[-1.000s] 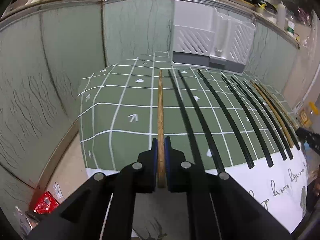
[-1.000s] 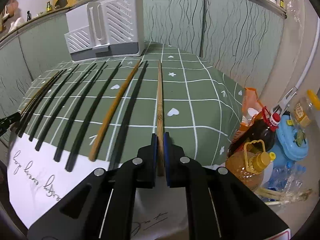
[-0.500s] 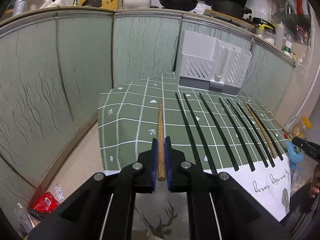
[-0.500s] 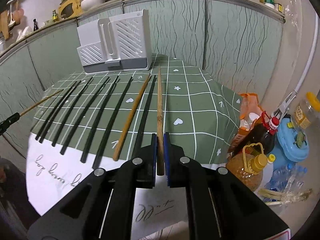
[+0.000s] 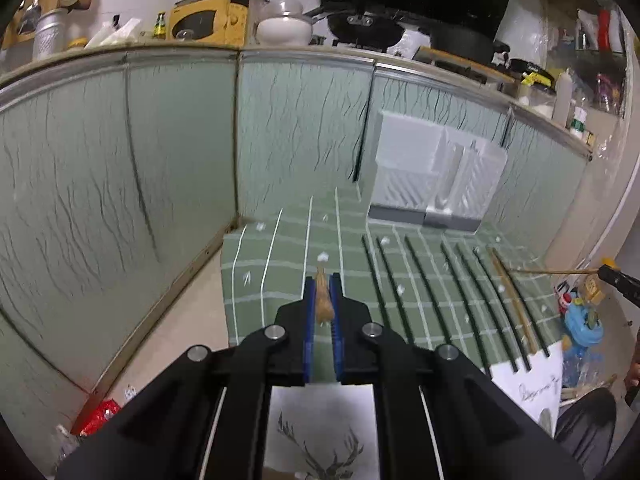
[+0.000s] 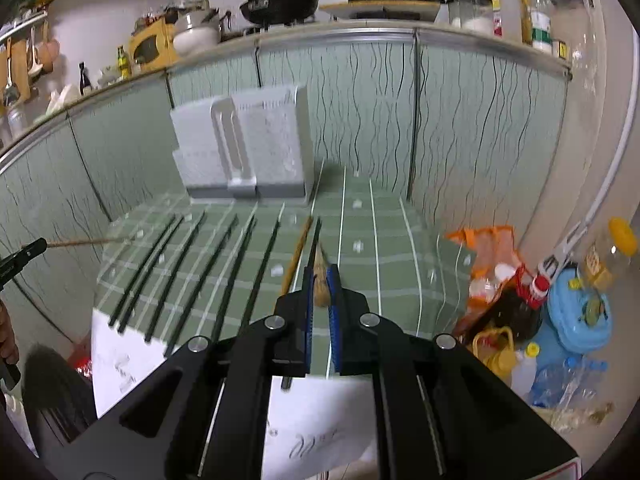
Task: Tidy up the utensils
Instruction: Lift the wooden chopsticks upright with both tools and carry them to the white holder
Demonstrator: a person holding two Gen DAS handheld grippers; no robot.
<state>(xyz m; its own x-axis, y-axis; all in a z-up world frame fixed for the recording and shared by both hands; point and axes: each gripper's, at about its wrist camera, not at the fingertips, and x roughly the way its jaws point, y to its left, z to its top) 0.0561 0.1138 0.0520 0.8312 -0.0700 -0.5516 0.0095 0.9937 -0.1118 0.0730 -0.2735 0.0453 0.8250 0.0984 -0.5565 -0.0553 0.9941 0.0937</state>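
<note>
- Gripping a wooden chopstick (image 5: 323, 300), the left gripper (image 5: 322, 304) is clamped on its near end, shaft pointing ahead over the green checked cloth (image 5: 280, 280).
- Likewise the right gripper (image 6: 320, 292) pinches its own wooden chopstick (image 6: 320, 280).
- Ahead of both stands the white utensil holder (image 6: 244, 152), upright at the cloth's far edge; neither hand looks clearly nearer.
- Black chopsticks (image 6: 224, 256) lie in a row, pointing toward the holder.

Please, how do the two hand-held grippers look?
Both look alike: the left hand-held gripper and the right hand-held gripper have matte black angular bodies, blue pads on the fingers, and round silver screws on top.
</note>
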